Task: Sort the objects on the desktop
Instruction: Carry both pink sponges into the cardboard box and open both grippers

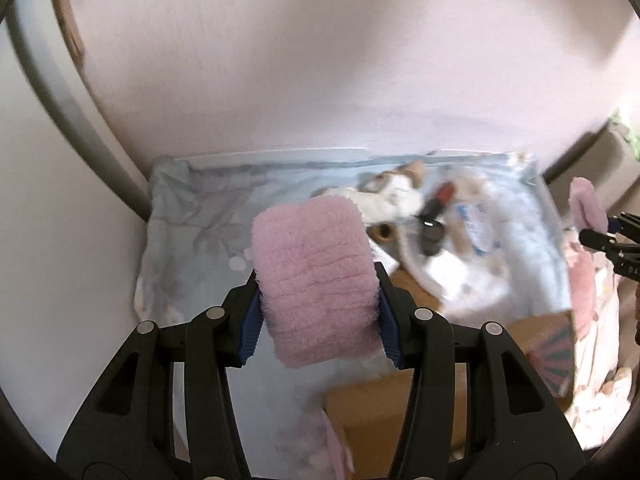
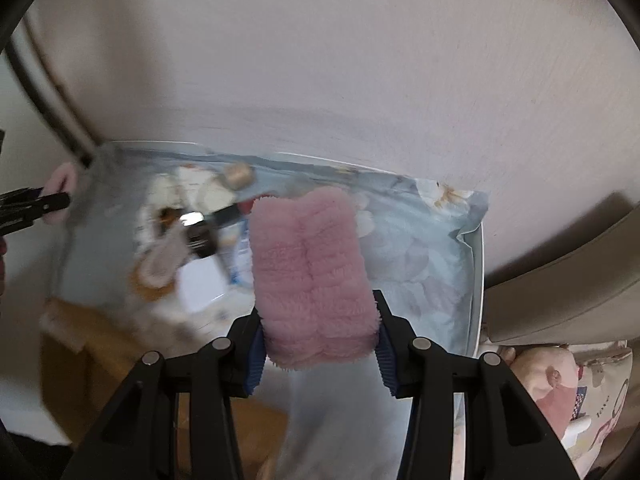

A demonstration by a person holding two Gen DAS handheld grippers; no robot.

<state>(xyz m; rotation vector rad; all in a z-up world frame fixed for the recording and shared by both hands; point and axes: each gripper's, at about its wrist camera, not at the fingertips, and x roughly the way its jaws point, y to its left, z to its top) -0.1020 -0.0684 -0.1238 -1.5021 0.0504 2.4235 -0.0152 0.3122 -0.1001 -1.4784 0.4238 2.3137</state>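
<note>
Two pink fleece pads (image 1: 316, 276) (image 2: 312, 276) between claw fingers.

Desk clutter (image 1: 432, 220) blurred, perhaps bottles.

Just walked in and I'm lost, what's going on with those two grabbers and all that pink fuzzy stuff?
A person is sorting things with two handheld grippers. The left gripper is shut on a pink fluffy cloth, and the right gripper is shut on a pink fluffy piece too. Both are held up over a table under a pale blue floral cloth, where blurred clutter and a cardboard box remain.
</note>
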